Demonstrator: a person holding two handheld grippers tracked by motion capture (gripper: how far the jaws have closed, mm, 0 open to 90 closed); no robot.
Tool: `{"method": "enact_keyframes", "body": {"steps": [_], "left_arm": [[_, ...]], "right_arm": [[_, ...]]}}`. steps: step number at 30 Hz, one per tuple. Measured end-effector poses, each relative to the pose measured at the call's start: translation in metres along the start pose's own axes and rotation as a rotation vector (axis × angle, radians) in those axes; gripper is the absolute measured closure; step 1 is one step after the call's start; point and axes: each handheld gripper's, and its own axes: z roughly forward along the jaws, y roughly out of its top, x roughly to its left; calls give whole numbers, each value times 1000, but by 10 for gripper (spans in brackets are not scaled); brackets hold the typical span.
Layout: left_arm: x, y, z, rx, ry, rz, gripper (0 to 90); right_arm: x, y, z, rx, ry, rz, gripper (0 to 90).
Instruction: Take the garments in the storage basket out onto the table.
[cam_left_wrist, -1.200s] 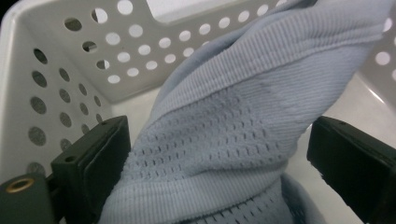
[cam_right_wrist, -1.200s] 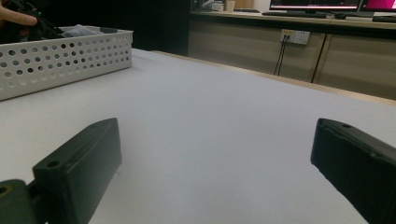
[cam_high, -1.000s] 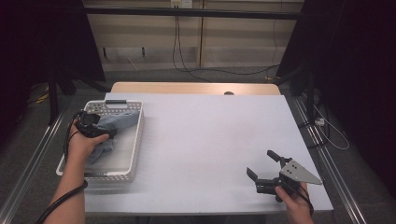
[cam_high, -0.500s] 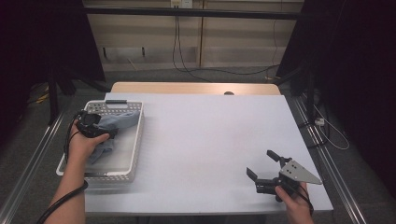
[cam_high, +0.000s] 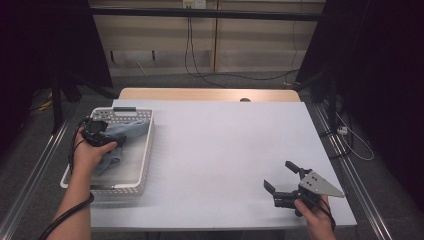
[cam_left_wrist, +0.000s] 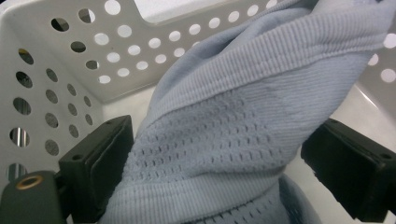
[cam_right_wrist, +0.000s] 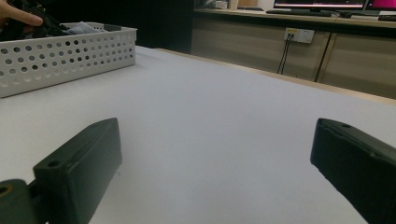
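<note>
Hand (cam_high: 90, 152) reaches into basket (cam_high: 145, 150), tool (cam_left_wrist: 210, 154) around sock (cam_left_wrist: 243, 116).

grey carpet floor (cam_high: 210, 80), beige wall panels (cam_high: 250, 45), dark curtains (cam_high: 380, 75) at both sides.

The high view looks forward and down on the whole desk (cam_high: 215, 150) from above its near edge. The left gripper view sits very close inside the perforated basket (cam_left_wrist: 70, 60). The right gripper view skims low across the desk, sharing that basket, upper left of its frame.
</note>
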Motion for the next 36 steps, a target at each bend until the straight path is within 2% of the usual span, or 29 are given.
{"method": "enact_keyframes", "body": {"steps": [3, 7, 16, 20, 22, 26, 27, 28, 33, 36], "left_arm": [[0, 1, 1, 0, 1, -11, 103], [1, 3, 1, 2, 1, -2, 103], [5, 3, 6, 31, -12, -8, 128], [4, 3, 9, 56, 8, 14, 151], [3, 2, 11, 59, 1, 18, 173], [3, -3, 15, 67, -17, -9, 204], [4, -4, 16, 65, -24, -36, 221], [4, -4, 16, 65, -24, -36, 236], [7, -7, 17, 82, -46, -108, 283], [6, -8, 18, 82, -39, -110, 293]], "right_arm": [[0, 0, 0, 1, 1, 1, 19], [0, 0, 0, 1, 2, -1, 19], [0, 0, 1, 2, 0, -1, 19], [0, 0, 1, 2, 1, -1, 19], [0, 0, 1, 1, 4, -2, 19], [0, 0, 0, 1, 2, -3, 20], [0, 0, 0, 0, 2, -3, 20], [0, 0, 0, 0, 2, -3, 20], [0, 0, 0, 1, 2, -2, 20], [1, 0, 0, 4, 5, -5, 20]]}}
